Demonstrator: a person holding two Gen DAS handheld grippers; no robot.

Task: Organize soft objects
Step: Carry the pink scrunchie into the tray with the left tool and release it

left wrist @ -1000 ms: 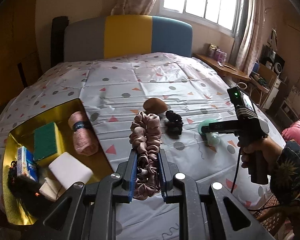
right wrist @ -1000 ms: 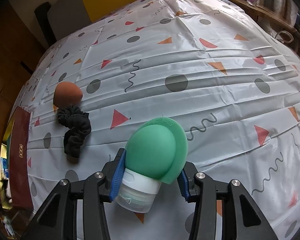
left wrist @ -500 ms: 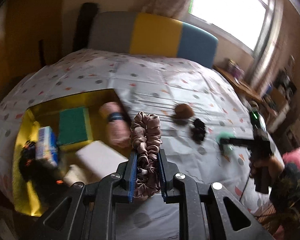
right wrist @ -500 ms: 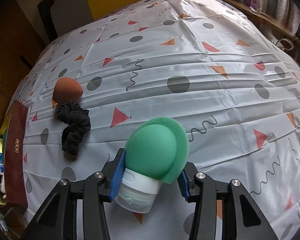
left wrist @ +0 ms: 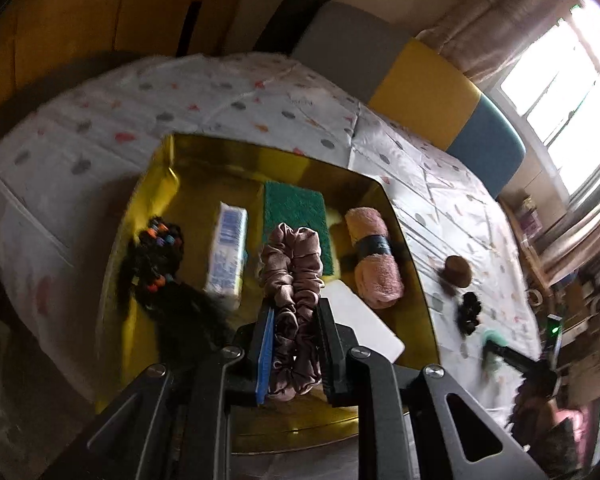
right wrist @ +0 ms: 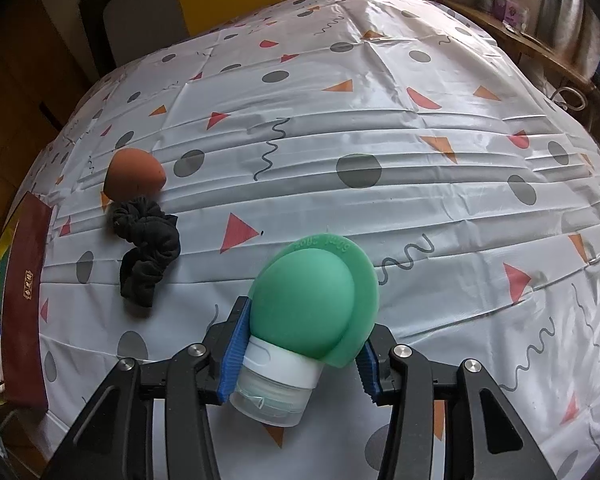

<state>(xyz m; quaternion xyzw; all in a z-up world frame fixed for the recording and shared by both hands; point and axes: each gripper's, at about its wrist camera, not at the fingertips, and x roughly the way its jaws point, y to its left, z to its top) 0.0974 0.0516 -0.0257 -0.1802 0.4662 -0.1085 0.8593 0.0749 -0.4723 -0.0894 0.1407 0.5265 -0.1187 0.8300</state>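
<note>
My left gripper (left wrist: pixel 296 306) is shut on a dusty-pink scrunchie (left wrist: pixel 292 264) and hangs over the gold tray (left wrist: pixel 204 176). In the tray lie a green sponge (left wrist: pixel 294 204), a rolled pink towel (left wrist: pixel 376 268), a white block (left wrist: pixel 364 328), a tissue pack (left wrist: pixel 228 248) and a black hair piece with coloured beads (left wrist: pixel 156 256). My right gripper (right wrist: pixel 302 336) is shut on a green squeeze bottle (right wrist: pixel 308 304) with a white cap, just above the bedsheet. A brown makeup sponge (right wrist: pixel 134 172) and a black scrunchie (right wrist: pixel 148 240) lie on the sheet to its left.
The patterned sheet (right wrist: pixel 380 140) covers the whole bed. The tray's dark red outer wall (right wrist: pixel 24 304) shows at the left edge of the right wrist view. A grey, yellow and blue headboard (left wrist: pixel 424 92) stands behind, with a cluttered shelf (right wrist: pixel 520 36) at the right.
My left gripper has swung left with the pink scrunchie, from over the open sheet to over the tray, and has rolled. The right gripper and its green bottle have stayed put.
</note>
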